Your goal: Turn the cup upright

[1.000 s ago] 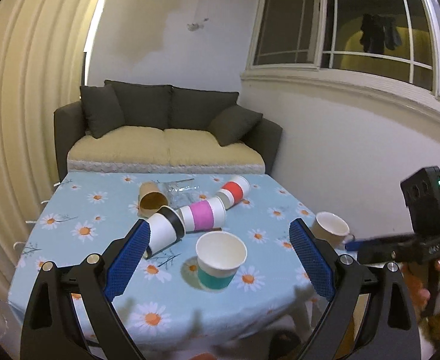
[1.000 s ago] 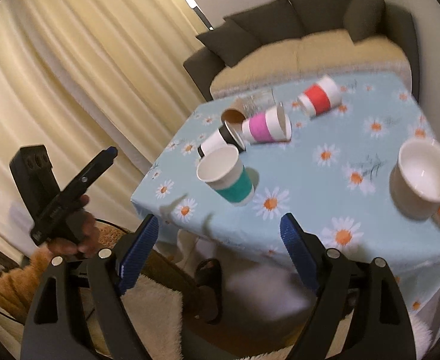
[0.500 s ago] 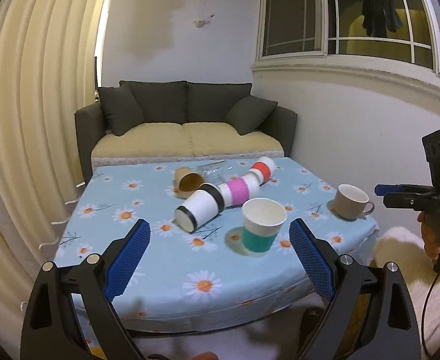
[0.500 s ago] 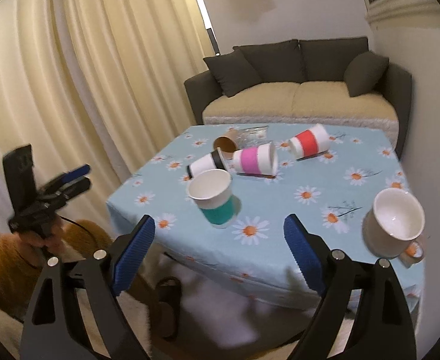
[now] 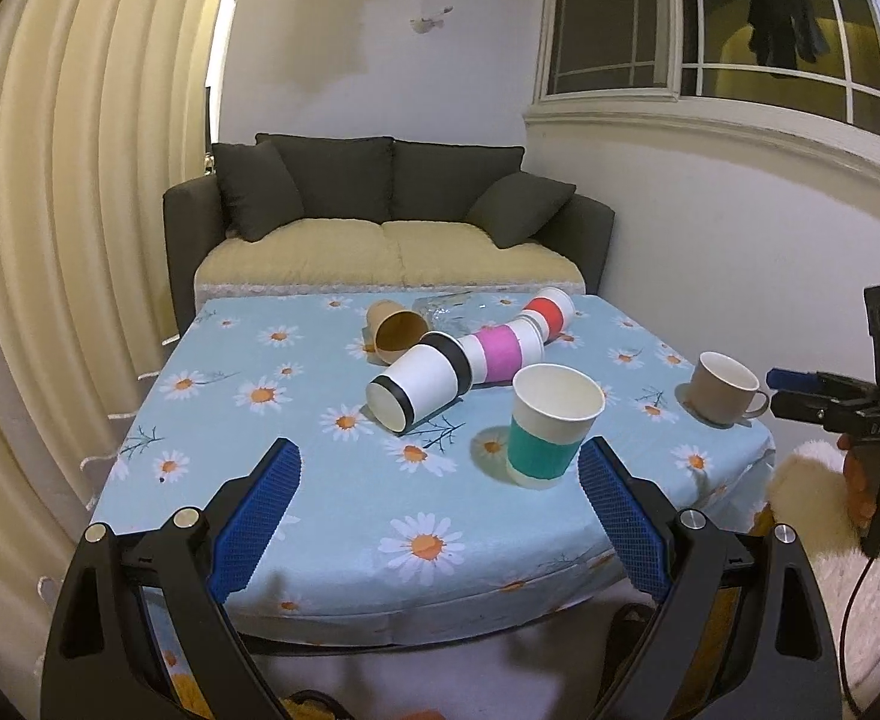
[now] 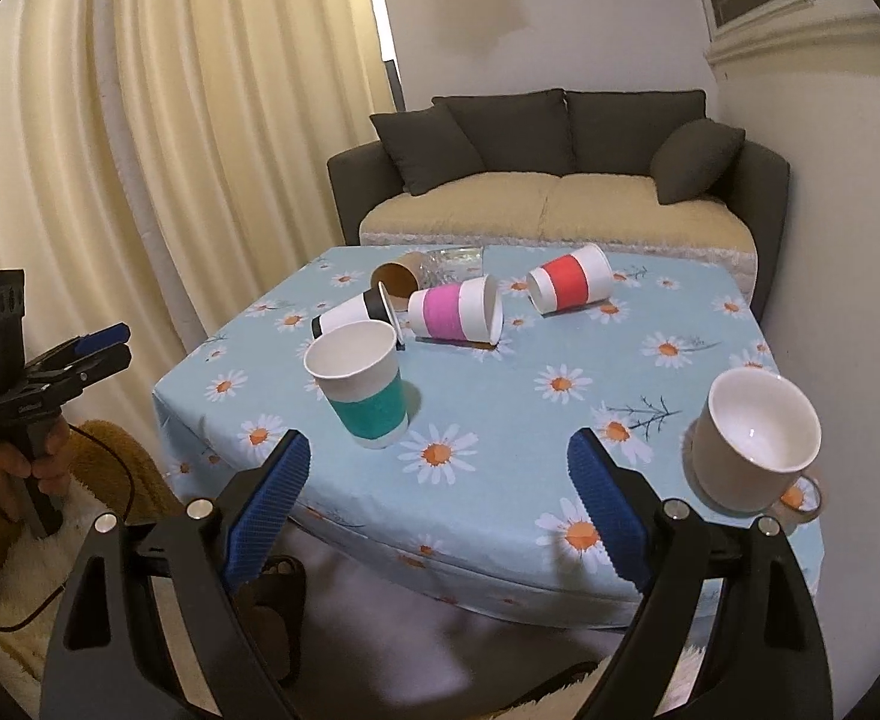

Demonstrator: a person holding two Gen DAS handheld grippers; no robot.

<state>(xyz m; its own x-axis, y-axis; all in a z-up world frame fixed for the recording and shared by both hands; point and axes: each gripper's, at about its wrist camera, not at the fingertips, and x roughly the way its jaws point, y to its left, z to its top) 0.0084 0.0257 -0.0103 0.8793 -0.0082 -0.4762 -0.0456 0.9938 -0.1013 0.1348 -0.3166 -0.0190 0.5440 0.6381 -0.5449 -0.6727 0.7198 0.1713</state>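
A: Your left gripper and right gripper?

B: Both spread wide, holding nothing, off the table's near edge.

A: Cups?

B: Teal-banded paper cup upright near you; black-rimmed cup, pink-banded cup, red-banded cup on their sides farther back.

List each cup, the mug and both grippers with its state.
Teal-band cup: upright.
Black-band cup: on its side.
Pink-band cup: on its side.
Red-band cup: on its side.
Brown cup: on its side.
Mug: upright.
Left gripper: open, empty.
Right gripper: open, empty.
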